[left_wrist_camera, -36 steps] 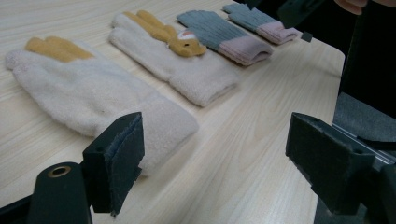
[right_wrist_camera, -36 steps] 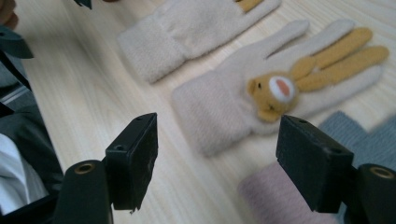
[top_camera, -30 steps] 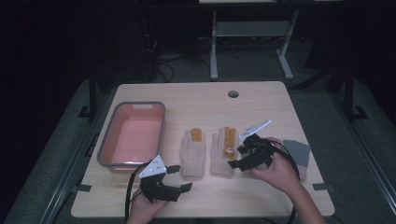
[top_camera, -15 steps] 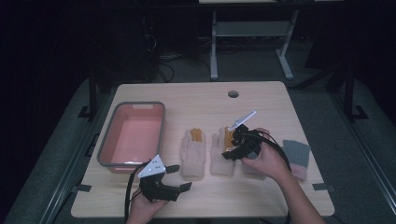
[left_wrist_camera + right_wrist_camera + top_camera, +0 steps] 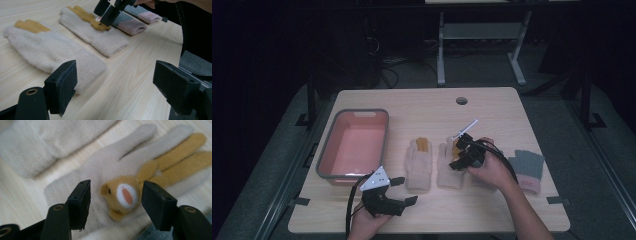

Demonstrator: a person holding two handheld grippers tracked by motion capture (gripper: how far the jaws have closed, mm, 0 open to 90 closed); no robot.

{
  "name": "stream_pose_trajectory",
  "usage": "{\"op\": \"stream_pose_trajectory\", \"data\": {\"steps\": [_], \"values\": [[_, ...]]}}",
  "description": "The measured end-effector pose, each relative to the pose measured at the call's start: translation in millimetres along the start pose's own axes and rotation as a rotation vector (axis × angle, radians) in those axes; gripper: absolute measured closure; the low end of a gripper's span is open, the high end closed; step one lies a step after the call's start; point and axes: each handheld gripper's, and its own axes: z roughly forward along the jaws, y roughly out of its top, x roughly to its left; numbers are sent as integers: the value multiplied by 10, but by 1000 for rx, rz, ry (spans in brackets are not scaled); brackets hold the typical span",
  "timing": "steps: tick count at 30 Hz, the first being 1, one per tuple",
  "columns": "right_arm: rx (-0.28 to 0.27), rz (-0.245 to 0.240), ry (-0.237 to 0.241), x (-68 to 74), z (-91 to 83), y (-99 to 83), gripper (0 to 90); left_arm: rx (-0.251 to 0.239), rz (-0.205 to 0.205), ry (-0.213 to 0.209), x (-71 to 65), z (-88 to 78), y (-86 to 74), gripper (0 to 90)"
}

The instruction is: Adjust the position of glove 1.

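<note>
Two cream gloves with mustard fingers lie side by side mid-table: the left glove (image 5: pixel 418 162) (image 5: pixel 45 50) and the right glove (image 5: pixel 447 172) (image 5: pixel 95 32) (image 5: pixel 105 167). My right gripper (image 5: pixel 457 159) (image 5: pixel 110 10) (image 5: pixel 116 200) hovers low over the right glove. Its jaws have just been closing and stand either side of a mustard animal face (image 5: pixel 123 195) sewn on the glove, without pressing on it. My left gripper (image 5: pixel 406 191) (image 5: pixel 117 82) rests open near the front edge, pointing at the left glove's cuff with nothing between its pads.
A pink basin (image 5: pixel 353 113) with a grey rim stands at the left. Grey gloves with pink cuffs (image 5: pixel 527 167) (image 5: pixel 130 22) lie to the right of the cream pair. A round cable hole (image 5: pixel 461 100) sits near the table's far edge.
My right gripper has moved left and down over the right cream glove, and its jaws have narrowed. The left gripper has stayed where it was.
</note>
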Motion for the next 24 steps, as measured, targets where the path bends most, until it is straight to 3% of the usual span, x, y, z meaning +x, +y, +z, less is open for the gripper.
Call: {"op": "stream_pose_trajectory", "data": {"steps": [11, 24], "values": [[71, -34, -83, 45, 159, 21, 465, 1, 2, -1, -1, -1, 0, 196], [64, -20, -100, 51, 159, 7, 566, 2, -1, 0, 1, 2, -2, 196]]}}
